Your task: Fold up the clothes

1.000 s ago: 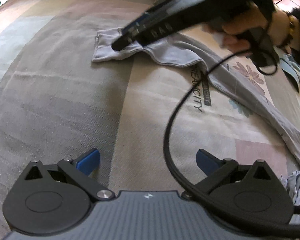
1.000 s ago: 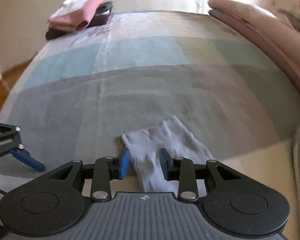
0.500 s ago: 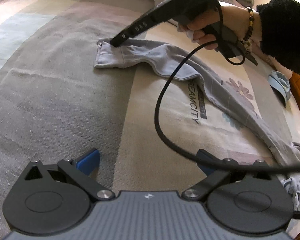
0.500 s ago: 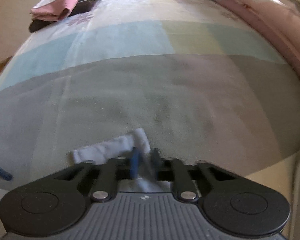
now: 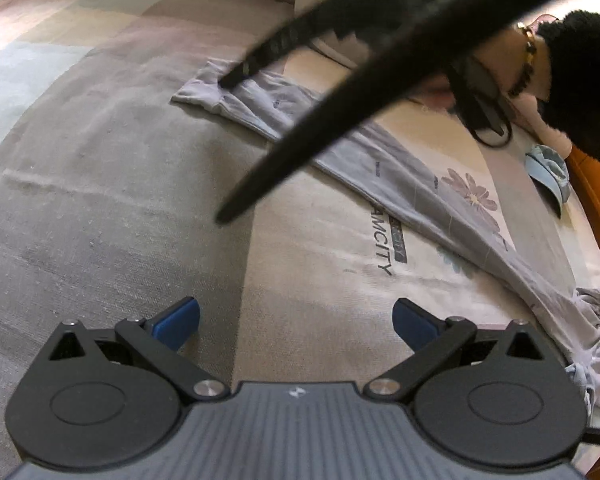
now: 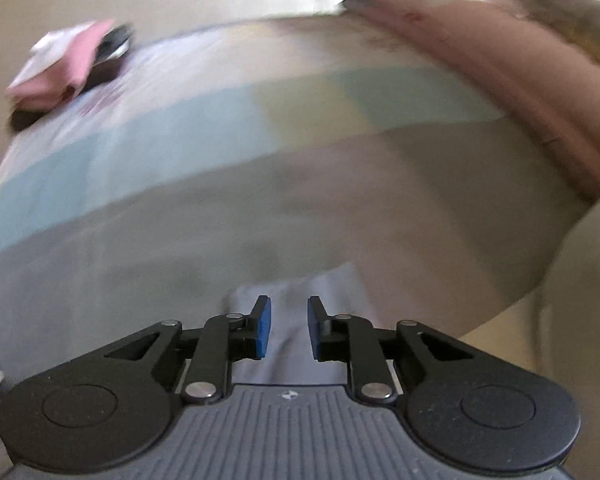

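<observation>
A long pale grey-blue garment [image 5: 400,168] lies stretched across the patchwork bed cover, its cuff end [image 5: 204,92] at the far left. My right gripper [image 5: 230,80] points down onto that cuff. In the right wrist view its jaws are opening: the right gripper [image 6: 288,328] has its blue pads apart, with the garment [image 6: 296,292] lying flat under and between them, not pinched. My left gripper [image 5: 296,322] hovers wide open over bare bed cover, nearer than the garment, with nothing between its fingers.
A black cable [image 5: 320,128] hangs blurred across the left wrist view. A hand with a bracelet and black sleeve [image 5: 572,80] holds the right gripper. Folded pink and white clothes [image 6: 64,68] sit at the far corner, a pink roll [image 6: 500,64] along the side, a light blue item [image 5: 552,172] near the wooden edge.
The right gripper's jaws closed on the cuff half a second ago and now stand apart again. The cuff has shifted and lies flatter. The cable has swung across the left wrist view.
</observation>
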Available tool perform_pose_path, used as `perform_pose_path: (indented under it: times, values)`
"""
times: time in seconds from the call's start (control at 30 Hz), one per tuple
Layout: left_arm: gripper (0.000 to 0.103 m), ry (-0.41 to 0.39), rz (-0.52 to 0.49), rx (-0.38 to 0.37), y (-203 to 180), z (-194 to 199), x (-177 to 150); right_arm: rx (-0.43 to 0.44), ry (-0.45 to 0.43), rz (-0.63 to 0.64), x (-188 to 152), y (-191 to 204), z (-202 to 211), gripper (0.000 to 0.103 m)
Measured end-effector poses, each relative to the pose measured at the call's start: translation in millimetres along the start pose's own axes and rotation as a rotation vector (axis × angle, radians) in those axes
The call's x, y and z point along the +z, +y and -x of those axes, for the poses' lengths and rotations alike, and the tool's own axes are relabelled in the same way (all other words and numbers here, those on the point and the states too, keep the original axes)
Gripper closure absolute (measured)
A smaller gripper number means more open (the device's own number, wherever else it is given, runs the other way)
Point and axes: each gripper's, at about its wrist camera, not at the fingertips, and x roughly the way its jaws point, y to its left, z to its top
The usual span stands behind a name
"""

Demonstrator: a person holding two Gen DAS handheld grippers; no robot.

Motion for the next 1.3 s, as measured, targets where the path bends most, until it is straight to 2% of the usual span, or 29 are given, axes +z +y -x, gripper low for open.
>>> perform_pose_path:
  times: [0.07, 0.13, 0.2, 0.23, 0.3, 0.47, 0.6, 0.73, 1.0, 1.17, 1.3]
  values:
    - [0.001, 0.003, -0.005, -0.002, 0.3, -0.3, -3.2, 0.000, 0.058, 0.029, -11.4, 12.4, -10.9, 0.079]
    - [0.001, 0.005, -0.010, -0.004, 0.6, -0.6, -6.4, -0.040, 0.078, 0.072, -21.4, 23.0, -19.6, 0.079]
    - [0.001, 0.004, -0.011, -0.003, 2.0, 1.1, -9.0, -0.070, 0.061, 0.077, -23.6, 27.2, -22.2, 0.087]
    - [0.001, 0.002, -0.008, -0.005, 2.4, 1.8, -10.0, -0.077, 0.054, 0.058, -22.9, 26.9, -22.6, 0.097]
    - [0.001, 0.000, -0.002, -0.007, 1.9, 1.4, -10.2, -0.063, 0.041, -0.002, -21.1, 23.1, -22.2, 0.098]
    - [0.001, -0.006, 0.013, -0.008, 2.4, 1.3, -8.5, 0.103, 0.007, -0.163, -18.1, 11.1, -19.5, 0.095]
    - [0.001, -0.001, -0.010, 0.005, -0.6, 2.8, -7.1, 0.130, -0.040, -0.212, -17.8, 8.0, -9.9, 0.090]
    - [0.001, -0.003, -0.051, 0.021, -4.8, 3.2, -7.0, 0.105, -0.067, -0.243, -27.6, -3.2, 11.5, 0.087]
    - [0.001, 0.010, -0.200, 0.081, -39.0, -13.4, -12.1, -0.016, -0.078, -0.330, -89.1, -46.7, 67.3, 0.081]
    - [0.001, 0.027, -0.254, 0.099, -63.5, -19.5, -12.3, -0.085, -0.085, -0.434, -151.5, -73.4, 102.1, 0.076]
    - [0.001, 0.035, -0.288, 0.152, -89.5, -20.5, -16.0, -0.131, -0.095, -0.512, -208.3, -84.2, 137.8, 0.076]
